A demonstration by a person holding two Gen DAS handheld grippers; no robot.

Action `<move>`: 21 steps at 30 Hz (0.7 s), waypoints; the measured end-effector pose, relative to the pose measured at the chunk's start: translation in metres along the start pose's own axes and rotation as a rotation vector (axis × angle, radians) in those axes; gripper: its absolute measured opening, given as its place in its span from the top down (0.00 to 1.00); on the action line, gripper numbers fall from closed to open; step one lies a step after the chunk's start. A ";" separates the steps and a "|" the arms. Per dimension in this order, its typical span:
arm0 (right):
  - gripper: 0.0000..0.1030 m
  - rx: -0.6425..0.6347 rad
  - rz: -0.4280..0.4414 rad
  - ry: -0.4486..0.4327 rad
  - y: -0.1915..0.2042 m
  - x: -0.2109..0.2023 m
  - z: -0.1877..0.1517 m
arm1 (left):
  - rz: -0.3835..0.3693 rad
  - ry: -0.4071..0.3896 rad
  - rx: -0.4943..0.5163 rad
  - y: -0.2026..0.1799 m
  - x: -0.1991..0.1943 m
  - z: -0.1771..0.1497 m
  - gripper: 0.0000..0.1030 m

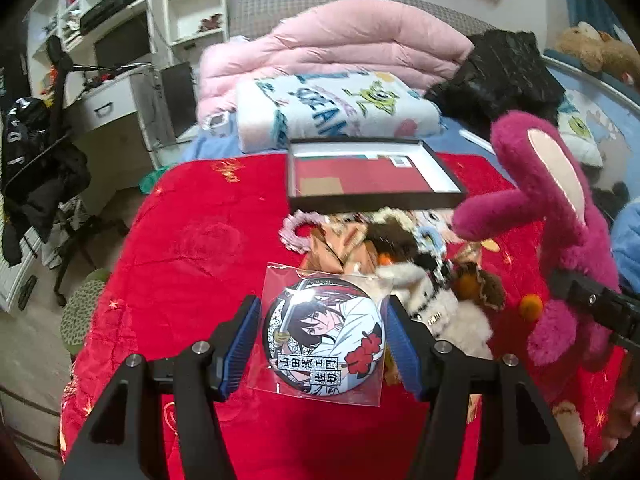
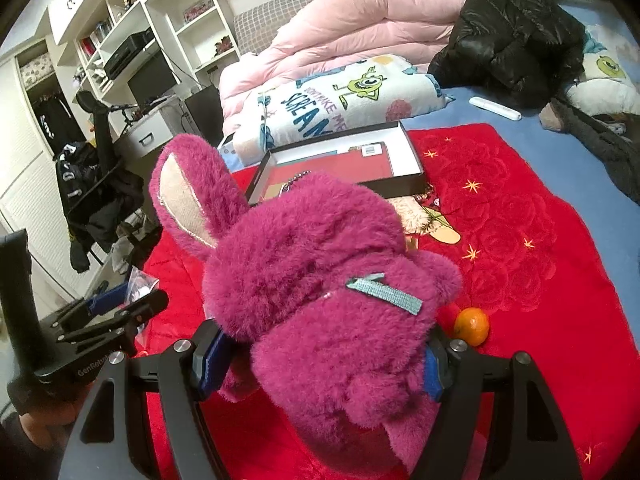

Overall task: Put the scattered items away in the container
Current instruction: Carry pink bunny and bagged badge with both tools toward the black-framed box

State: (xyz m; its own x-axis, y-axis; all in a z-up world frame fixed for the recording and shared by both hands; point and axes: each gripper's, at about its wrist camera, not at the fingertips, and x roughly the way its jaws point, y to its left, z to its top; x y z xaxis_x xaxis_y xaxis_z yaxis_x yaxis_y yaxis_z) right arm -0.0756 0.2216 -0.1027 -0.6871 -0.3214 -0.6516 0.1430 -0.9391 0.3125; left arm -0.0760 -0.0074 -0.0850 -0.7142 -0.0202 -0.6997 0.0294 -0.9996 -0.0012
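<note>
One tangerine [image 2: 472, 326] beside plush [image 2: 320, 280].

Both cams ride wrists, looking forward and down over red blanket [image 1: 180, 240] toward shelves. Left cam hangs close above badge [image 1: 324, 336]. Right cam mostly blocked by plush [image 2: 320, 280] right at lens. Shared: box [image 1: 372, 176], plush, blanket, pink quilt [image 2: 360, 20].

The badge [image 1: 323, 338] has a glossy printed face inside a clear, shiny plastic sleeve, and the blanket [image 1: 192, 248] under it is red plush cloth with a soft sheen. Right of the badge, the plush toy [image 2: 320, 280] is shaggy magenta fur. Beyond it, the box [image 1: 374, 178] looks like matt black card.
</note>
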 end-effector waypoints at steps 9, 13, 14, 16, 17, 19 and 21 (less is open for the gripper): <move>0.29 0.027 0.011 0.034 -0.004 0.017 0.029 | -0.036 0.019 -0.029 0.004 0.015 0.038 0.38; 0.29 0.031 0.019 0.027 -0.006 0.030 0.054 | -0.015 0.036 -0.029 0.002 0.039 0.065 0.38; 0.29 0.029 0.023 0.025 -0.006 0.034 0.060 | -0.010 0.031 -0.036 0.002 0.046 0.073 0.38; 0.29 0.024 0.029 0.021 -0.007 0.045 0.075 | 0.005 0.020 -0.053 0.003 0.062 0.089 0.38; 0.29 0.023 0.031 0.020 -0.008 0.051 0.082 | 0.003 0.019 -0.057 0.003 0.069 0.096 0.38; 0.29 0.024 0.039 0.021 -0.011 0.065 0.097 | -0.006 0.016 -0.058 0.001 0.087 0.112 0.38; 0.29 0.031 0.053 0.033 -0.015 0.085 0.111 | -0.007 0.013 -0.040 -0.003 0.105 0.129 0.38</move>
State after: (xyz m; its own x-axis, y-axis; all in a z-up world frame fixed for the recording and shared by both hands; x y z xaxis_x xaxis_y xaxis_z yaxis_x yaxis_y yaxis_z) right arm -0.2148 0.2222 -0.0858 -0.6551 -0.3751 -0.6559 0.1564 -0.9166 0.3680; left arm -0.2415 -0.0093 -0.0665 -0.7053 -0.0132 -0.7088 0.0533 -0.9980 -0.0345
